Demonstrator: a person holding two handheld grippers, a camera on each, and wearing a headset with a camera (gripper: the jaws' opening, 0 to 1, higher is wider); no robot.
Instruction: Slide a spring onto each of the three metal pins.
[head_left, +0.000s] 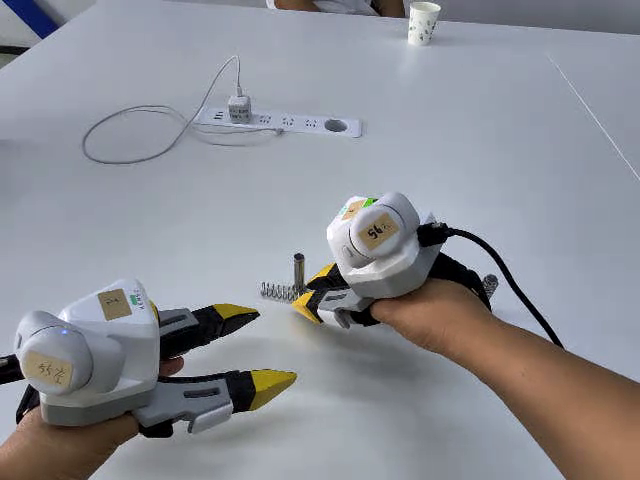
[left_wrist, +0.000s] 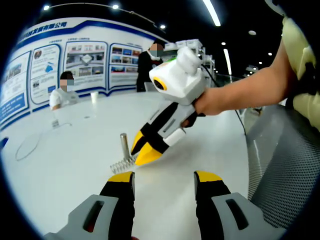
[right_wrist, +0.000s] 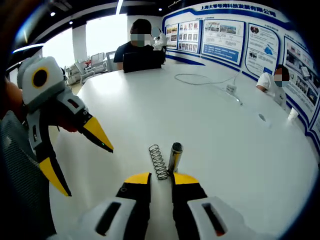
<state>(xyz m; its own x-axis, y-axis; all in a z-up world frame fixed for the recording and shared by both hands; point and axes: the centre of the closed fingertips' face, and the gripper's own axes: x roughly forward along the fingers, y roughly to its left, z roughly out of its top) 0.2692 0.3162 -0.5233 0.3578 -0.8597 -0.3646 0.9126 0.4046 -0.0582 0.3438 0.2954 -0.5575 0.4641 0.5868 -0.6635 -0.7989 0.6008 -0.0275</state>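
**Head view.** The right gripper (head_left: 311, 291), entering from 3 o'clock, points its yellow tips toward 9 o'clock at 1 spring (head_left: 279, 291) lying on its side on the white table (head_left: 470, 150). 1 metal pin (head_left: 299, 269) stands upright just beside the spring, at 1 o'clock from it, and is bare.

In the right gripper view the jaws stand nearly together, with the spring's near end at the narrow slit between them. Whether they pinch the coil or merely touch it cannot be told.

The left gripper (head_left: 265, 348), at 7 o'clock from the pin, hangs above the table with its jaws wide apart and nothing between them. A power strip (head_left: 285, 122) lies well apart at 12 o'clock, and a paper cup (head_left: 424, 22) at 1 o'clock.

**Stage (judged).** The spring is not yet on the pin; picking it up is the step in hand.

**Risks (judged).**
- **(a) Shallow hold.** A grip on the last turn of the coil would be shallow, so the spring may pivot or spring out when raised, then roll away toward 9 o'clock.
- **(b) Pin knocked over.** The pin appears unsupported and sits close to the tips. A brush from a jaw, or a spring lowered off-axis, could topple it, since the left gripper is not steadying it.
- **(c) Coil crushed.** A hard squeeze may flatten the coil's end, so that its bore jams on the pin's top.
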